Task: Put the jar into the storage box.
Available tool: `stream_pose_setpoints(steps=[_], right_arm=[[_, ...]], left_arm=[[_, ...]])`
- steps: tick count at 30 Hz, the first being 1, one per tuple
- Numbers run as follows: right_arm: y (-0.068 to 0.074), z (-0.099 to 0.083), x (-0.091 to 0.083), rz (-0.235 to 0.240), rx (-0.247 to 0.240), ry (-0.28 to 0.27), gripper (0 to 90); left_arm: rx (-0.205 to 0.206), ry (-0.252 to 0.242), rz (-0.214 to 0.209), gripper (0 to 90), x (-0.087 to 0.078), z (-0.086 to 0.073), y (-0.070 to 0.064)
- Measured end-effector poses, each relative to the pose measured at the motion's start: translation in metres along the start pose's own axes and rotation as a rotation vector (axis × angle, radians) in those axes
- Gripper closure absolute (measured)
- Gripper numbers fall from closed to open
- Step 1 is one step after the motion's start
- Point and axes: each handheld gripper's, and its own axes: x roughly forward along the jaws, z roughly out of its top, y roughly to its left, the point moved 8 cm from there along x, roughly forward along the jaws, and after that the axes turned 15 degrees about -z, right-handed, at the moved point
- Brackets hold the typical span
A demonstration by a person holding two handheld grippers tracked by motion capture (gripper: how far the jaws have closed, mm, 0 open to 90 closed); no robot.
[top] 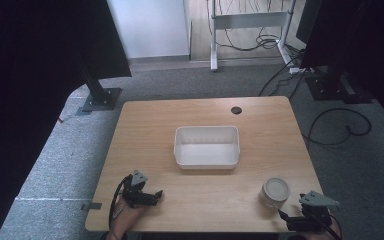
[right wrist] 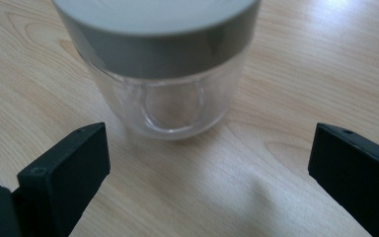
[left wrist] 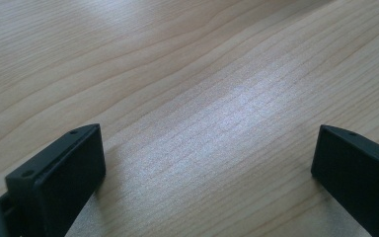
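A clear jar with a grey lid (top: 275, 192) stands upright near the table's front right; close up, the jar (right wrist: 163, 69) looks empty. My right gripper (top: 295, 217) sits just in front of and right of it, jaws wide apart, the jar beyond their tips and untouched. In its own view the right gripper (right wrist: 209, 163) has only bare wood between its fingers (right wrist: 64, 173). My left gripper (top: 155, 196) rests at the front left, open; the left gripper (left wrist: 207, 163) looks onto bare wood. A white rectangular bin (top: 180, 150) sits empty at the table's middle.
The wooden table (top: 150, 125) has a small dark round grommet (top: 236, 110) near its far edge. Around it lie grey carpet, black stand bases (top: 100, 99) at the left and right, and loose cables (top: 340, 127) on the floor at the right.
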Motion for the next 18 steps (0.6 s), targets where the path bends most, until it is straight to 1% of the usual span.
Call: stream_pose_setpoints(steps=[12, 18], right_arm=[[0.009, 0.011, 0.006, 0.008, -0.039, -0.018, 1.9], [0.013, 0.015, 0.008, 0.012, -0.052, -0.024, 2.0]], left_arm=[[0.0, 0.0, 0.0, 0.0, 0.0, 0.0, 0.0], [0.0, 0.0, 0.0, 0.0, 0.0, 0.0, 0.0]])
